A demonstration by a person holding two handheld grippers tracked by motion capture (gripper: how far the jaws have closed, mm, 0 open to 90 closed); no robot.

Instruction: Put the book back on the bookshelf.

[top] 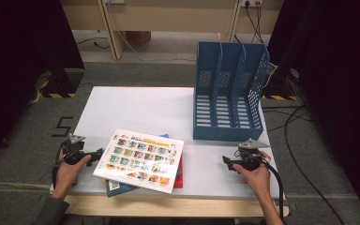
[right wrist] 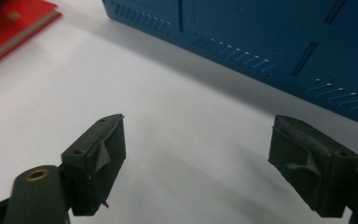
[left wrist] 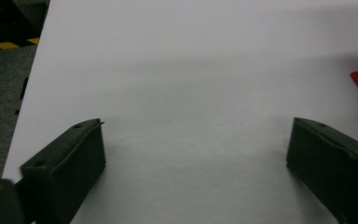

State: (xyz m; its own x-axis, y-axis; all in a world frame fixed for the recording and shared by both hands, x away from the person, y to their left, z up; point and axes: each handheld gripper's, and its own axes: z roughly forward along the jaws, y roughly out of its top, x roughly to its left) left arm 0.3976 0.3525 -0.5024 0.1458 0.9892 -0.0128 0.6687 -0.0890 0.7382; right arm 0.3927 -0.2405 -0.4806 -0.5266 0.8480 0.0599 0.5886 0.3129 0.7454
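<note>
Three books lie stacked on a white table (top: 136, 105): a picture book (top: 140, 160) with rows of small coloured panels, its title too small to read, on top of a blue book (top: 117, 186) and a red book (right wrist: 14, 23). The left gripper (top: 96, 152), jaws wide and empty, sits just beside the stack. The right gripper (top: 226, 161), likewise open and empty, rests near a blue three-slot file rack (top: 229, 89).

Glossy paper book (top: 141, 159) — matt table (top: 136, 108)
</note>
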